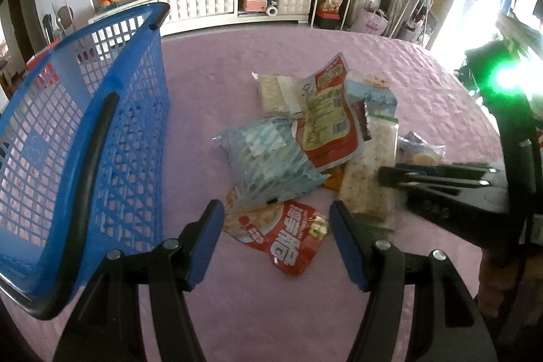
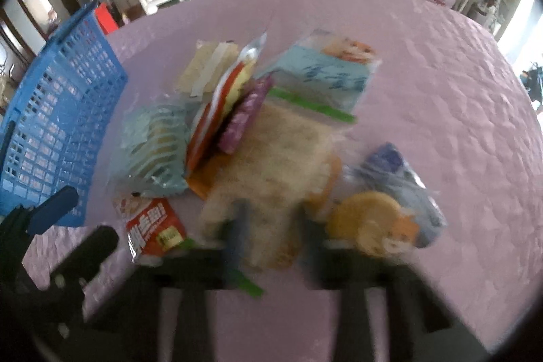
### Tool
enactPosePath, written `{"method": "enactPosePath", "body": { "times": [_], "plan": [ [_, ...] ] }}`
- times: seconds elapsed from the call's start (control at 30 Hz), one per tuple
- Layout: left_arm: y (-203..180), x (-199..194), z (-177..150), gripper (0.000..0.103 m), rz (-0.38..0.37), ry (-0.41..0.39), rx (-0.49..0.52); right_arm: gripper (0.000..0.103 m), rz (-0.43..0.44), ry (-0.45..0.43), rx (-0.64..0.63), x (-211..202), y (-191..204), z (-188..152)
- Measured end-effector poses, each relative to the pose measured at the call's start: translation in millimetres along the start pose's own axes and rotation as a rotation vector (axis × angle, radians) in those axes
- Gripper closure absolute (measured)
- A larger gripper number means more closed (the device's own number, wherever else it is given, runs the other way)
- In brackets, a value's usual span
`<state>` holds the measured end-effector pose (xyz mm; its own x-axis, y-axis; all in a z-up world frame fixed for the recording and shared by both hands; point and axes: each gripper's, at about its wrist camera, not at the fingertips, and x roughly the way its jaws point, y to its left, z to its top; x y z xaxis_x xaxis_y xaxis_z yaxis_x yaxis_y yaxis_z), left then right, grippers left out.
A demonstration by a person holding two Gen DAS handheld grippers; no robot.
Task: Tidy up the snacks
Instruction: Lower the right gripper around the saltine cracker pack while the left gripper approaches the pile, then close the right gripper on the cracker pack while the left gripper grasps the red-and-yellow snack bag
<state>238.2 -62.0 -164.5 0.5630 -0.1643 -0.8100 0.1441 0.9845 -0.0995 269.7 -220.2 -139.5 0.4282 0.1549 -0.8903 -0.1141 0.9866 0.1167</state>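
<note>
Here the right claw (image 2: 271,226) is clamped on the clear green-striped cracker packet (image 2: 271,158) in the snack pile on the pink quilted worktop (image 2: 424,90); the left claw (image 1: 276,243) hangs open above the red printed pouch (image 1: 281,240), beside the blue plastic lattice basket (image 1: 85,124).

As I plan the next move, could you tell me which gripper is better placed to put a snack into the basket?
Right, probably: the right gripper looks shut on the cracker bag. The left gripper is nearer the basket but hangs open above the red pack, holding nothing.
</note>
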Motion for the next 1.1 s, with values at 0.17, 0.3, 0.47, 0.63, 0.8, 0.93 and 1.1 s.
{"method": "enactPosePath", "body": {
  "times": [0.17, 0.3, 0.47, 0.63, 0.8, 0.93, 1.1],
  "plan": [
    [-7, -5, 6, 0.04, 0.004, 0.005, 0.004, 0.088, 0.098, 0.048, 0.071, 3, -19, -7],
    [-10, -7, 6, 0.04, 0.027, 0.012, 0.012, 0.086, 0.128, 0.063, 0.129, 2, -27, -8],
    [-9, -9, 4, 0.04, 0.028, 0.016, 0.015, 0.044, 0.142, 0.088, 0.155, 8, -22, 1],
    [-9, -8, 2, 0.04, 0.027, 0.018, 0.032, 0.031, 0.059, 0.102, 0.111, 10, -1, 5],
    [-3, -5, -5, 0.04, 0.049, 0.026, 0.025, 0.026, -0.003, 0.139, 0.058, 23, 18, 11],
    [5, -3, -8, 0.04, 0.02, 0.035, -0.007, 0.022, -0.057, 0.141, 0.023, 30, 25, 13],
    [7, -6, -11, 0.04, 0.019, 0.038, -0.012, 0.03, -0.097, 0.071, -0.049, 28, 29, 3]
  ]
}}
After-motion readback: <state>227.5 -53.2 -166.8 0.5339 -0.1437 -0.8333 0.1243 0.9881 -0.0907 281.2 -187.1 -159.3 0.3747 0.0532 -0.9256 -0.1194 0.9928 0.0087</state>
